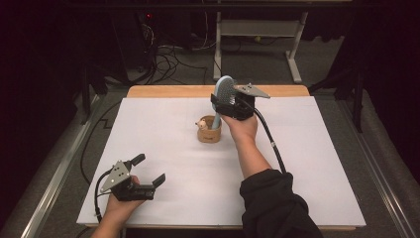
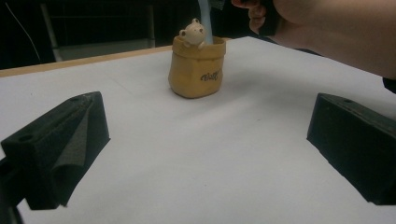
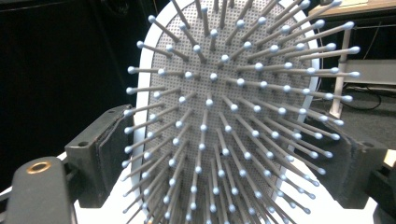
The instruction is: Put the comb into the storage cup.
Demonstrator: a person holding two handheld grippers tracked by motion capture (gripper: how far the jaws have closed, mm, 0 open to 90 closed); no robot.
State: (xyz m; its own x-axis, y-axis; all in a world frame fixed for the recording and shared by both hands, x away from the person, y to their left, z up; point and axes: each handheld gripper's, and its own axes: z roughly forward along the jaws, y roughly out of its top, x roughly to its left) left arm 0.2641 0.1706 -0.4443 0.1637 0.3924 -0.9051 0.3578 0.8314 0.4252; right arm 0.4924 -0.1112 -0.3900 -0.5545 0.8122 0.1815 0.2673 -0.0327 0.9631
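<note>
A pale blue hairbrush (image 1: 225, 88) stands upright with its handle down in a small tan pot (image 1: 209, 134) at the middle of the table. My right gripper (image 1: 227, 100) is shut on the brush head, whose bristles (image 3: 224, 116) face its camera between the two jaws. A little bear figure (image 2: 193, 33) peeks over the rim of the pot (image 2: 198, 70). My left gripper (image 1: 149, 169) rests near the front left of the table, open and holding nothing, and its jaws frame the pot from a distance.
A white sheet (image 1: 163, 124) covers the table, with a wooden edge (image 1: 198, 91) at the back. Behind the table stand a desk frame (image 1: 257, 27) and loose cables (image 1: 168, 59) on the floor. The right forearm (image 1: 250, 153) reaches across the middle.
</note>
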